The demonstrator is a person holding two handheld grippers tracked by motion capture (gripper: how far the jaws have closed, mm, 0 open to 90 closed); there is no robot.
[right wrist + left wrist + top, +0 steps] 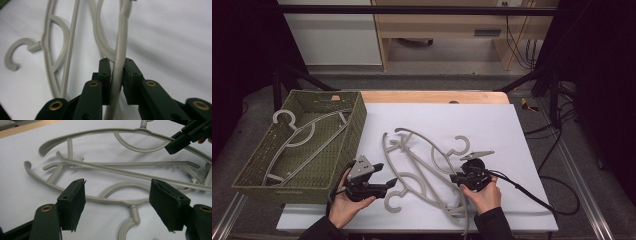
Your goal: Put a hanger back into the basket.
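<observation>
right gripper clenched on a grey hanger | left gripper released (over another hanger) | both on white tabletop

I lost the far hanger's hook past the top edge of my left gripper view. In my right gripper view, the gripped hanger blurred up close and ran off the bottom edge.
</observation>
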